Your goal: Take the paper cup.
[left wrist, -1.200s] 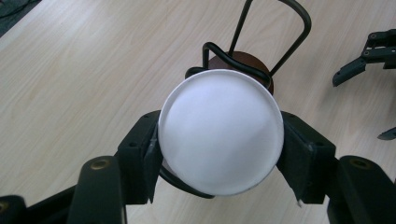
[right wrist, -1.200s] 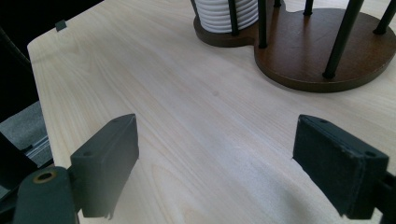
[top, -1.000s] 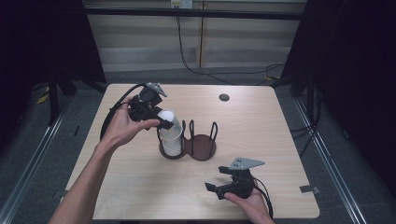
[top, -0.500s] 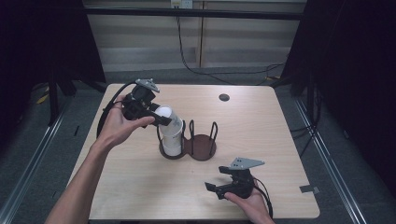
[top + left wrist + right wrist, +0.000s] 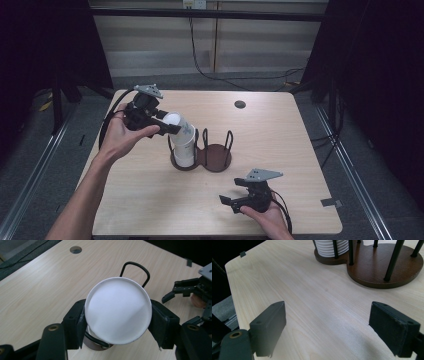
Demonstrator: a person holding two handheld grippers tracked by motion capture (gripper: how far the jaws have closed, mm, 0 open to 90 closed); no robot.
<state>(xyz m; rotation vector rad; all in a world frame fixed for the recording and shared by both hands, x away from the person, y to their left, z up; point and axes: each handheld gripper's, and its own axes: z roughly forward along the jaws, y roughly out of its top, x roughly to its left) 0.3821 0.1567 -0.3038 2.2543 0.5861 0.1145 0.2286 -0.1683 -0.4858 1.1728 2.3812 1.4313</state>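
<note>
At mid-bench, my left gripper (image 5: 167,126) is clamped on a white cup (image 5: 176,123) tilted atop the stack.

Seen from the left gripper view, the cup's (image 5: 118,310) flat white end faces the camera, and both black pads (image 5: 81,322) press its sides. Below it, the stack of white cups (image 5: 184,150) sits in the left ring of a dark brown holder (image 5: 215,159) with black wire loops; the right ring holds nothing. I keep my right gripper (image 5: 243,194) near the bench's (image 5: 300,150) front edge, well apart from the holder, jaws spread wide over bare wood, as its own view confirms (image 5: 327,332). A small dark hole (image 5: 240,104) marks the far side.
</note>
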